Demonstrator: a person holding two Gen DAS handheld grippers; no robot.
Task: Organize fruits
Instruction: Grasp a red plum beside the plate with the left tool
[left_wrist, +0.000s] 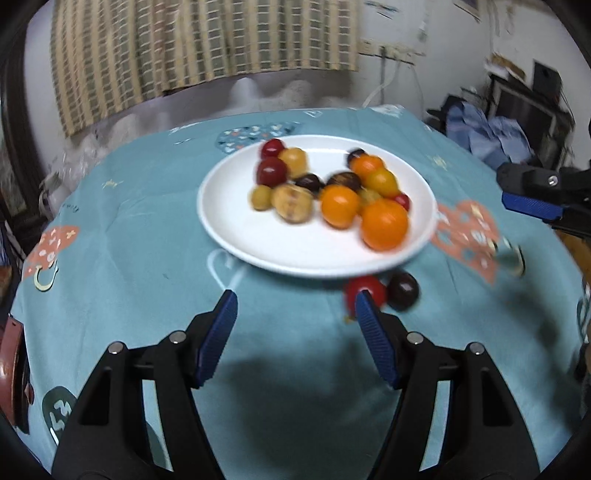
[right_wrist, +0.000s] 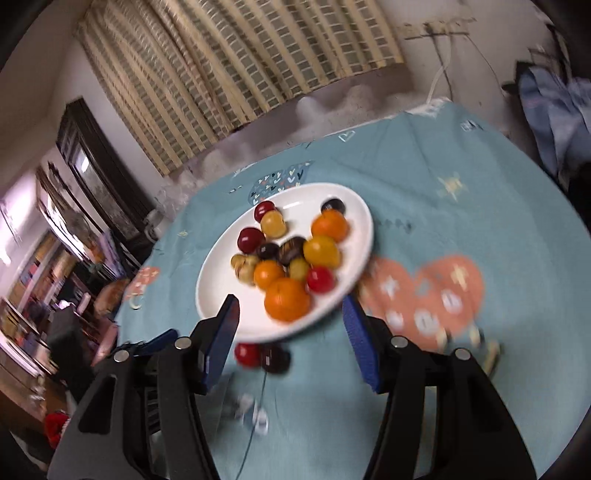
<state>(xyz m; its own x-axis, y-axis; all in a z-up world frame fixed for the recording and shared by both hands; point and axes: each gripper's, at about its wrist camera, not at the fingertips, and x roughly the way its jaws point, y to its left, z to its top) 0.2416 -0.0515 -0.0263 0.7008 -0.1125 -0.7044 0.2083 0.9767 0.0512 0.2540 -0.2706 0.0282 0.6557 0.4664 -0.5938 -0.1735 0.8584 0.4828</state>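
Flanking white plate (left_wrist: 229, 236), both grippers gape empty; red fruit (left_wrist: 365, 290) behind left finger (left_wrist: 373, 332)

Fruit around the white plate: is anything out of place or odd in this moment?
Yes. Two fruits lie off the plate on the tablecloth, by its near rim: a red fruit and a dark fruit, side by side. The rest are piled on the plate. Both pictures are motion-blurred; nothing looks spilled or damaged.

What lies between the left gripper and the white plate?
Only bare teal tablecloth separates the left gripper from the white plate, shown in the left wrist view.
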